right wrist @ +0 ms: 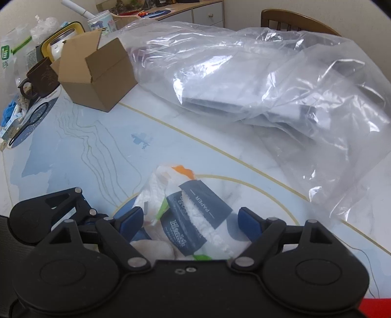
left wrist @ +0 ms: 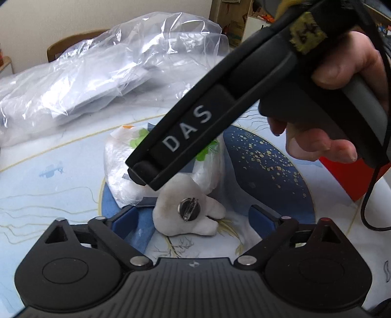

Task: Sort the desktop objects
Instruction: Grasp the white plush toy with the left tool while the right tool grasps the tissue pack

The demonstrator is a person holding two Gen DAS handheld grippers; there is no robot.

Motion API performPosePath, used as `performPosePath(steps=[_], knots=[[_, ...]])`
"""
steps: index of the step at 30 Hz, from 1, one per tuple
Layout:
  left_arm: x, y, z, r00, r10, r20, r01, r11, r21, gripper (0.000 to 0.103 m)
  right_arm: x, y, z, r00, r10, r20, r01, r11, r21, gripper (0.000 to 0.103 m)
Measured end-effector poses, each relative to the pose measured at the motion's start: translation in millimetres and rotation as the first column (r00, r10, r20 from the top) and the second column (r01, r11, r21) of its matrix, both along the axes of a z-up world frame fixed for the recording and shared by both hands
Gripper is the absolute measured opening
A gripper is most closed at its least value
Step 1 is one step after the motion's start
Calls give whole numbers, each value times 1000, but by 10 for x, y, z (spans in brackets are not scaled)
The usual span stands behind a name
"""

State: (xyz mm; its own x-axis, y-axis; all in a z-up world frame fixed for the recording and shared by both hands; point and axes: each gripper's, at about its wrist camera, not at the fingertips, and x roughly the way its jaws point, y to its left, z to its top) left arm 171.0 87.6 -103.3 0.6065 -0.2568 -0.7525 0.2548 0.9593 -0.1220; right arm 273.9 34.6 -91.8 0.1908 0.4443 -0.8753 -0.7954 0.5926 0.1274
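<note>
A white lumpy plush-like object [left wrist: 188,215] with a metal key on it lies on the table between the fingers of my open left gripper [left wrist: 193,220]. Behind it lies a soft pack of tissue paper [left wrist: 122,171] in clear wrap. In the right wrist view the tissue pack [right wrist: 195,220], with a dark blue label, lies between the fingers of my open right gripper [right wrist: 193,220], and the white object [right wrist: 154,247] is at the bottom. The right gripper's body, marked DAS [left wrist: 188,132], hangs over the pack in the left wrist view.
A large clear plastic bag [right wrist: 256,80] over grey flat items lies at the back. An open cardboard box [right wrist: 95,73], a dark mug [right wrist: 39,78] and clutter stand at the far left. A red item [left wrist: 349,176] is at the right. A wooden chair [right wrist: 293,19] is behind the table.
</note>
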Motion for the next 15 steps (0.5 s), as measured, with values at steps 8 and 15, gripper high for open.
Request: performPosePath(steps=[8,15], knots=[[-43,-38,-11,999,-11,34,10,999,51,77,111,-19,-132,999,-37,-25,37,999,-13,83],[-72,-56,-7,999,-1,51,-3,996,87,60,175,-132,-147,993,-102,-55,102,995,-2,72]])
